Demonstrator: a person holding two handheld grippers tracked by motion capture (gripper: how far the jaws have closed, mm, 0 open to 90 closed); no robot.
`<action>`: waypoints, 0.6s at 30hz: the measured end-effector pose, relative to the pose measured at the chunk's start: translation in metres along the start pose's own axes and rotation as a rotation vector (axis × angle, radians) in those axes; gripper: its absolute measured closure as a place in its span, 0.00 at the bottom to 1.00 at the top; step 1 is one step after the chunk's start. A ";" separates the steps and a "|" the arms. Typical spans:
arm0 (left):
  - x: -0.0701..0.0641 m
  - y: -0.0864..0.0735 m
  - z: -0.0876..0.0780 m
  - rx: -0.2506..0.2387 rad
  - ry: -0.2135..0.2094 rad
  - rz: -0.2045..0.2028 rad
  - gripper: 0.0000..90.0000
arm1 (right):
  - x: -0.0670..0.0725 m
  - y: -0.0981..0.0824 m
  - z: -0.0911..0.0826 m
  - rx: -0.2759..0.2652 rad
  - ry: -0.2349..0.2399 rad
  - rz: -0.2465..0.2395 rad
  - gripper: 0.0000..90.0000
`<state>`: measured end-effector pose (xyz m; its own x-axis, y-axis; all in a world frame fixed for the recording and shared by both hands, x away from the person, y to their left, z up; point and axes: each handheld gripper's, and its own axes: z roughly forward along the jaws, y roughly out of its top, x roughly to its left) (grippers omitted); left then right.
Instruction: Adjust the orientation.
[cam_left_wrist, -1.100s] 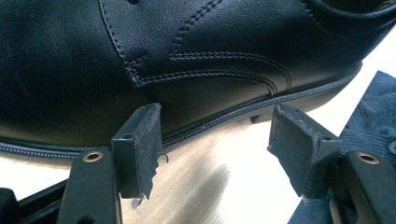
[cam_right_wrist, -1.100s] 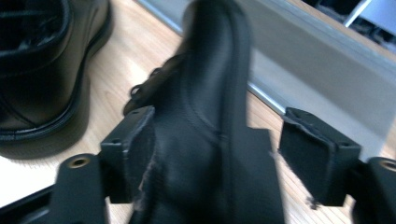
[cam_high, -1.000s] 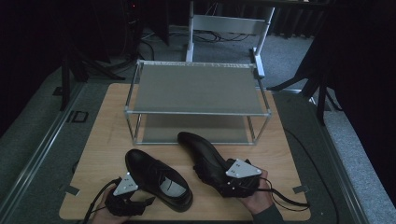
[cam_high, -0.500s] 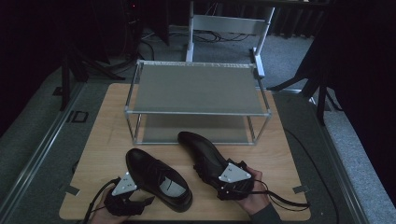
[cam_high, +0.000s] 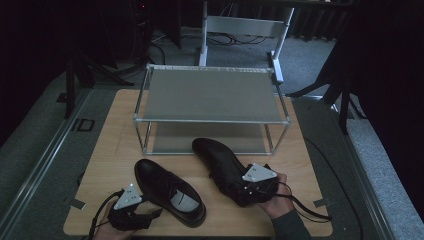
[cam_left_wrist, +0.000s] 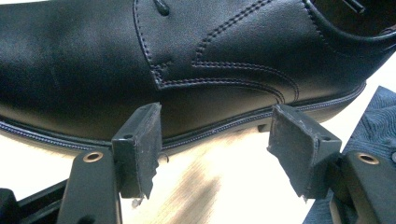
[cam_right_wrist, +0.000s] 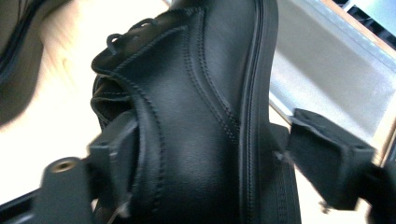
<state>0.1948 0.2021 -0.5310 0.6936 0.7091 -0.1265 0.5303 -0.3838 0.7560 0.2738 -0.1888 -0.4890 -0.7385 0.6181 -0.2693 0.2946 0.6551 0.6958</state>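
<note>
Right claw (cam_high: 239, 187) closing | right shoe (cam_high: 220, 162) between jaws, one pad apart

I see both tongs built in matte black. Left tongs (cam_high: 131, 212): grey three-cornered plate on top, black cable looping off at the body's side. Their pads (cam_left_wrist: 140, 144) are dark, blocky, worn and frayed at the edges; a brass-coloured screw eyelet sits in each arm. Right tongs (cam_high: 252, 185): same grey plate, thin black cable trailing. My right sleeve (cam_high: 291, 231) is grey-blue.
</note>
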 end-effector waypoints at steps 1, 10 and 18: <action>0.000 0.000 0.000 -0.001 0.001 -0.001 0.40 | -0.004 0.000 -0.001 -0.010 0.004 0.014 0.29; 0.001 0.000 0.003 0.005 -0.002 -0.005 0.40 | -0.045 -0.007 0.004 0.018 -0.012 0.109 0.61; 0.002 -0.001 0.003 0.005 -0.001 -0.006 0.40 | -0.081 -0.014 0.014 0.041 0.007 0.225 0.82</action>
<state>0.1970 0.2017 -0.5336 0.6912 0.7106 -0.1314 0.5365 -0.3827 0.7522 0.3380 -0.2415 -0.4864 -0.6559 0.7474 -0.1057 0.4764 0.5185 0.7101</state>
